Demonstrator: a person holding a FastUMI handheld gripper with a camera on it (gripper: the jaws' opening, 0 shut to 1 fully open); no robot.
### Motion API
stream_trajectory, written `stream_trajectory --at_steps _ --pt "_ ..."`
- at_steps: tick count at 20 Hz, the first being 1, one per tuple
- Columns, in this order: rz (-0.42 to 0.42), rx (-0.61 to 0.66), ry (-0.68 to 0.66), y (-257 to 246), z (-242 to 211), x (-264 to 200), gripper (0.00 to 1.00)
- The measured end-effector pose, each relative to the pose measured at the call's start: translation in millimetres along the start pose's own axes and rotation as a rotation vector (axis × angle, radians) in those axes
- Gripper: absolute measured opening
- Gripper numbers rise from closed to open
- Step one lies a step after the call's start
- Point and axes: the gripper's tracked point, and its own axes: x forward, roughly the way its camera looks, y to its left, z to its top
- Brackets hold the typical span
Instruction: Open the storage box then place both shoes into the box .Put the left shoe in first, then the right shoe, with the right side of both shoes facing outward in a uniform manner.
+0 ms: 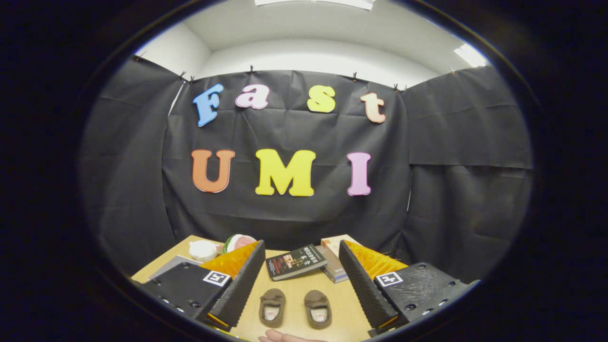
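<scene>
The gripper [300, 278] hangs spread and empty above two shoes [294, 308]; no step looks begun; next comes finding and opening the box.

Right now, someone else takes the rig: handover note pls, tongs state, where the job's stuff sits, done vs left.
Tongs: open, holding nothing, raised above the table and looking level toward the back wall.
Shoes: a small brown pair, side by side on the table between the fingers, apart from each other; one shoe and the other shoe, openings up. Which is left and which right I cannot tell.
Someone's fingertips rest on the table just before the shoes.
Beyond the shoes: a dark book and stacked books.
Done: nothing yet.
Left: open the box, then left shoe in, then right.
</scene>
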Motion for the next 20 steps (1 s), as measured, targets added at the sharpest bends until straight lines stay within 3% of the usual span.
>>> stream_trajectory --at_steps 6,10,16,20 --pt "0.019 0.025 0.042 0 -21 16 0.95" --pt "0.085 0.033 0.115 29 -53 36 0.95" --pt "0.237 -0.024 0.216 102 -110 68 0.95" --pt "0.404 0.003 0.335 168 -153 87 0.95"
